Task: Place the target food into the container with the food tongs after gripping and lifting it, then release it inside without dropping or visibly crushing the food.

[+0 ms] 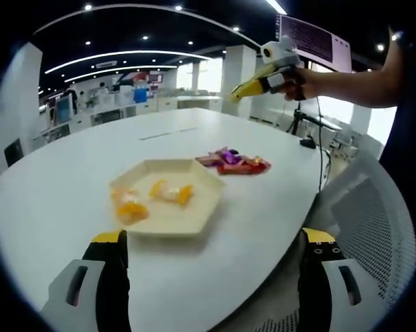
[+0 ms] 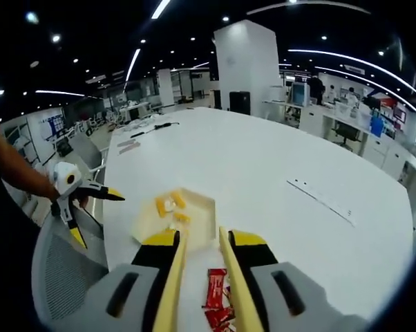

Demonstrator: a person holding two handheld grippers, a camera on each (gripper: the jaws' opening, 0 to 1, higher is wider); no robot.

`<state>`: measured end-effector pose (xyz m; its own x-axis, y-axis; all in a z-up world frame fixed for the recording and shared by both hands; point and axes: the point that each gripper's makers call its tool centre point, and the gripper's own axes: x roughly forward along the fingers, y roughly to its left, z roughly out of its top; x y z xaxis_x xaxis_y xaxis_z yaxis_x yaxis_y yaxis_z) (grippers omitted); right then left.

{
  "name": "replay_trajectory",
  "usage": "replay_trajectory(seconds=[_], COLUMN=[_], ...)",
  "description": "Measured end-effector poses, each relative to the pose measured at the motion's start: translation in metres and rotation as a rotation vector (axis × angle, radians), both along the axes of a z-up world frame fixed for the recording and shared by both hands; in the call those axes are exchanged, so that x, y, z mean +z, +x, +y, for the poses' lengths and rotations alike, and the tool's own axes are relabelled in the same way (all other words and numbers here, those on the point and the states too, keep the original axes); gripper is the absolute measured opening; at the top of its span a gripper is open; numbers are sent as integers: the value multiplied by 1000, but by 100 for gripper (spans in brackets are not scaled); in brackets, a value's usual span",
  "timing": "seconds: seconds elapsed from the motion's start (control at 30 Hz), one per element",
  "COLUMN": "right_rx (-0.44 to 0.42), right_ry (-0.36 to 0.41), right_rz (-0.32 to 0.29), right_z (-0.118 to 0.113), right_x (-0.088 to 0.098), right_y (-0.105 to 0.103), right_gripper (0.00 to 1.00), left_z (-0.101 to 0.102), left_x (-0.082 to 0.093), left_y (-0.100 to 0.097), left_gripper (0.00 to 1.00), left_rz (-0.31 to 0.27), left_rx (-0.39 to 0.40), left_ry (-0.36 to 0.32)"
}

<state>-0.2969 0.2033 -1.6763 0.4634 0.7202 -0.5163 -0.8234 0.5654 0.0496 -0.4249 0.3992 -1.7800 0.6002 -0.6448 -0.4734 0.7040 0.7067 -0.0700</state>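
Note:
A cream hexagonal tray (image 1: 196, 216) sits on the white table with yellow-wrapped sweets (image 1: 170, 191) in it. Red and purple wrapped snacks (image 1: 234, 162) lie just beyond its far right side. My left gripper (image 1: 215, 252) is open low in front of the tray, jaws wide apart and empty. My right gripper (image 1: 265, 81) hangs high above the table, shut on yellow food tongs (image 1: 247, 88). In the right gripper view the tongs (image 2: 172, 277) run along the jaws of my right gripper (image 2: 202, 238), nothing between their arms, above the tray (image 2: 197, 207) and red snacks (image 2: 217, 289).
A person's hand holds the left gripper (image 2: 92, 214) at the table's edge. A grey mesh chair (image 1: 374, 228) stands by the near edge. The white table (image 2: 277, 166) stretches far beyond the tray, with a cable and small items (image 2: 149, 128) at its far end.

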Motion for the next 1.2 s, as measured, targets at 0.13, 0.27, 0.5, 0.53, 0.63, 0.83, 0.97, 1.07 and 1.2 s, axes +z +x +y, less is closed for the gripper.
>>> replay_trajectory(seconds=[0.13,0.27,0.5,0.53,0.63,0.83,0.97,1.07,1.2], right_rx=[-14,-24,-33,-36,-50,-55,-54,-51,-52], right_ry=[-4,-26,-25,-25,-19,-17,-16,-16,-18], right_rz=[-2,-16,-11,-11,-8,-1,1,2,6], right_z=[-11,-21,-35,-37,-44,-44,-42,-40,-40], right_x=[-1,-3,-7,-7,-8,-8,-12,-19,-32], right_y=[-2,-5,-10,-10,-10,-10,-9,-9,-9], right_gripper=[27,27,27,27,27,27,27,27,27], left_z=[-1,0,0,0,-1,-1,0,0,0], left_x=[-1,-1,-1,-1,-2,-2,-2,-1,-1], left_y=[-1,0,-1,-1,-1,-1,-1,-1,0], left_gripper=[100,100,100,100,100,100,100,100,100], left_rz=[3,2,5,6,7,10,9,6,7], left_rx=[-5,-1,-3,-4,-7,-8,-5,1,3], left_ry=[2,6,6,7,9,10,9,5,6])
